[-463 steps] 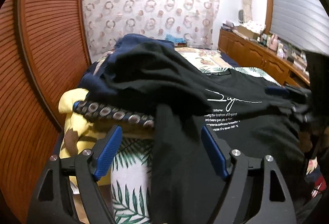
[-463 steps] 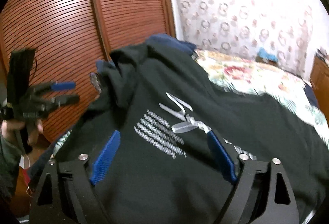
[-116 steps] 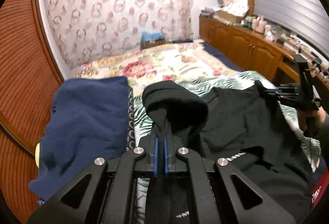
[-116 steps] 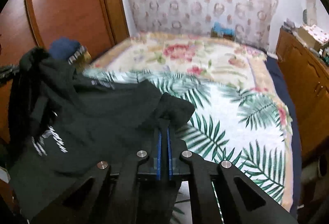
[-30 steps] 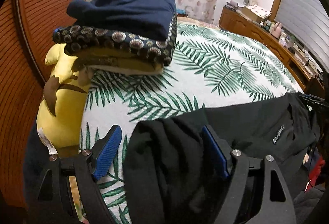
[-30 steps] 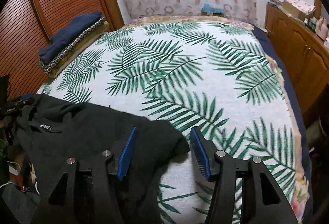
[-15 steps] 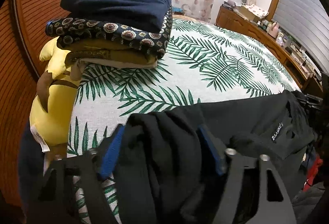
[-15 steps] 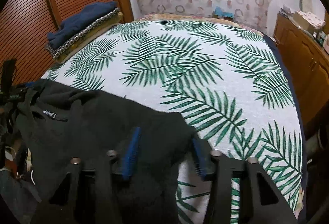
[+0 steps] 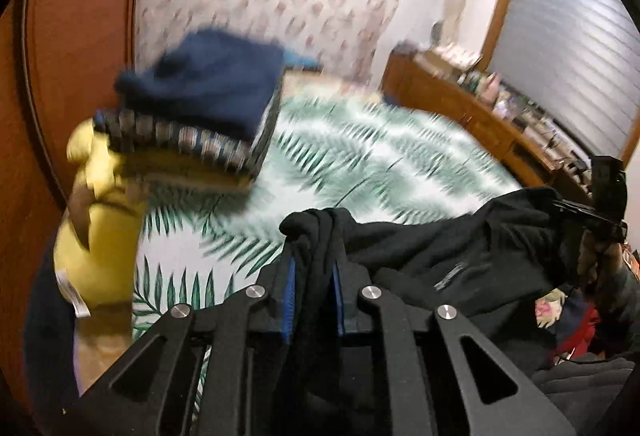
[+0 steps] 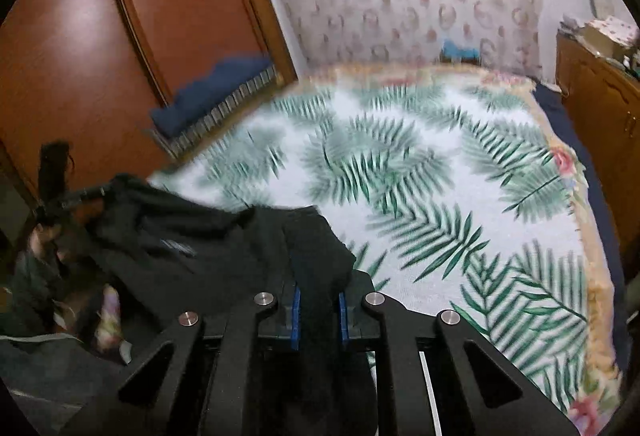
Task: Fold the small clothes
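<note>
A black T-shirt [image 9: 460, 252] hangs stretched between my two grippers, lifted at the near edge of the bed. My left gripper [image 9: 314, 292] is shut on one bunched corner of it. My right gripper [image 10: 318, 310] is shut on the other corner [image 10: 320, 248]. In the left wrist view the right gripper [image 9: 596, 212] shows at the far right holding the cloth. In the right wrist view the left gripper [image 10: 64, 196] shows at the far left. Both views are blurred by motion.
The bed has a white cover with green palm leaves [image 10: 420, 172]. A stack of folded clothes with a navy piece on top [image 9: 208, 104] lies at its left edge, over a yellow plush [image 9: 96, 220]. Wooden wardrobe doors [image 10: 80, 48] stand left, a wooden dresser [image 9: 480, 116] right.
Both grippers have shut on the corners of the black T-shirt and lifted it off the bed. Half a second ago both were open around the cloth.
</note>
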The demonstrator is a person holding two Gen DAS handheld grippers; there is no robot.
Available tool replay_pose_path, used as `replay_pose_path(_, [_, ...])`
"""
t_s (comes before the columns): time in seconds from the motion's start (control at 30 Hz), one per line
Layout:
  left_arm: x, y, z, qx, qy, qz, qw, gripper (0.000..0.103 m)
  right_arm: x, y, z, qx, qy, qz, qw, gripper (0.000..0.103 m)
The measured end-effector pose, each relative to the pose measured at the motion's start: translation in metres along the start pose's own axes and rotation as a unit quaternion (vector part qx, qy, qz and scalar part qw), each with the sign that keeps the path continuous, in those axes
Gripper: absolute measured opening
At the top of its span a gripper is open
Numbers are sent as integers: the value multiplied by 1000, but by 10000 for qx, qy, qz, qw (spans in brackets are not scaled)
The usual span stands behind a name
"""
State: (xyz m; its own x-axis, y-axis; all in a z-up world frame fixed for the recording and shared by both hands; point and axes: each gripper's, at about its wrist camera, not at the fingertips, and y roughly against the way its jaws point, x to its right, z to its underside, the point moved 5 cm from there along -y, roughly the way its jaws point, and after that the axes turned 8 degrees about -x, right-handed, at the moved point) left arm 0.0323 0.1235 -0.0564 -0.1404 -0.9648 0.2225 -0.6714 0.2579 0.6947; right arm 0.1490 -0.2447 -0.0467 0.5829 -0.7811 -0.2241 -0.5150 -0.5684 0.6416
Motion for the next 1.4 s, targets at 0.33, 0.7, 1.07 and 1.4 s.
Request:
replay_pose_path(0.33, [46,78,-17,1095,-424,122,9930,15,-3,92,11,904,-150,137,9957,13])
replay_pose_path(0.7, [75,156,-48,2093,-565,456,9752,15,-49,198,8,1914,449,247,9802,13])
replay_pose_path(1.07, [77,150,-153,2533,-710,116,9647,15,-46,250,-55,2387,931,869,9627,13])
replay_pose_path(1.4, [3,-50,-240,1196,-757,-920,9856,48,81,67,-170,817,-66,2178,9726,43])
